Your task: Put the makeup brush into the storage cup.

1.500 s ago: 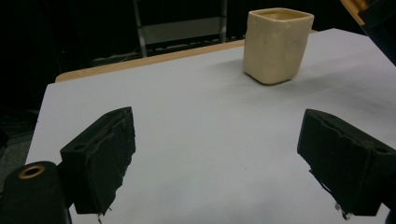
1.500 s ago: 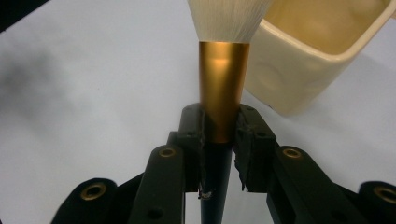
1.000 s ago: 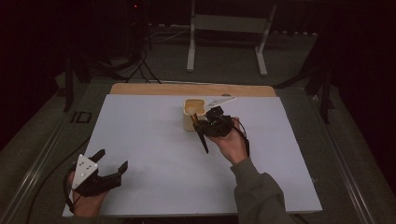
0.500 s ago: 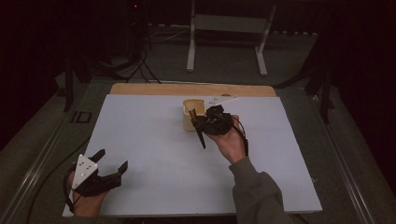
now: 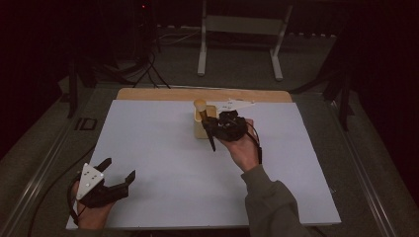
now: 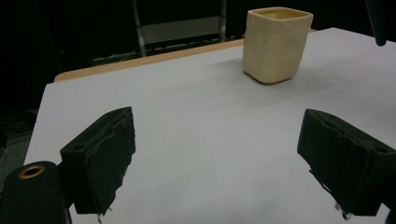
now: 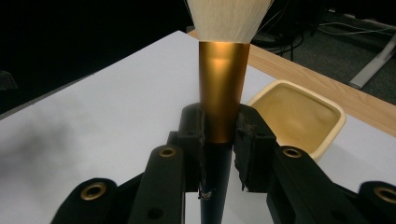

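— Brush [image 7: 223, 70] first: where is it, and how is it held?

— Right hand-held gripper [image 7: 219, 135] has its jaws clamped on the gold collar just below the white bristles, dark handle running back between them. In the high view the brush sits beside the cream cup [image 5: 205, 123], bristle end over the rim, handle slanting toward the person.

— And the other hand?

— Left hand-held gripper [image 5: 106, 180] rests at the near left corner of the worktop [image 5: 163, 163], jaws spread with nothing between them, well apart from the cup.

— So how would you stand the brush in well?

— I'd turn the wrist until the handle points down, centre it over the opening, lower gently so the light cup isn't tipped, then loosen the grip only once the handle rests inside.
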A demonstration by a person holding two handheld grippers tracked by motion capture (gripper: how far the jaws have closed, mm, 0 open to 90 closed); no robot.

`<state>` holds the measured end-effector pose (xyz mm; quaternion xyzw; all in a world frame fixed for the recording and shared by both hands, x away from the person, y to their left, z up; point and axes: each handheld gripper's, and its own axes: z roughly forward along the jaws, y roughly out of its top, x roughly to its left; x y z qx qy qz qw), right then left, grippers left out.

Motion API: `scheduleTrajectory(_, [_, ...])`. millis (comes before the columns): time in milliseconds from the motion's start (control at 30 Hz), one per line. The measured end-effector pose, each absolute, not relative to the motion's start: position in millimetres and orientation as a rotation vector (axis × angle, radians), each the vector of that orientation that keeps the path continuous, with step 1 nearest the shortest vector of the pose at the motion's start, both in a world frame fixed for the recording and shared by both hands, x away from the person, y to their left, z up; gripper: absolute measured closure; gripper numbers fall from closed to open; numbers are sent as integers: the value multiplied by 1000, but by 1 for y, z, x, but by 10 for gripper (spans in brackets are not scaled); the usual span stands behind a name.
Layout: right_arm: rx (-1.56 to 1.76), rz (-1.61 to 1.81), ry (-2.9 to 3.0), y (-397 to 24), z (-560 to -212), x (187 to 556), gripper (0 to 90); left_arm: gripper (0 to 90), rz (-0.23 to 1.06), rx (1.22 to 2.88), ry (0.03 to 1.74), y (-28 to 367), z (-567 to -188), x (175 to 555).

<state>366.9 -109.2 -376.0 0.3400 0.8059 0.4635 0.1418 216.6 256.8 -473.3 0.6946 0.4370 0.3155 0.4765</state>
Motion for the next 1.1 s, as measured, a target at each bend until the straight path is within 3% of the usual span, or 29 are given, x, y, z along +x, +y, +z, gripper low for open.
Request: scheduleTrajectory(1100, [936, 1400, 2201, -111, -366, 370, 735, 121, 769, 1697, 1068, 257, -473, 217])
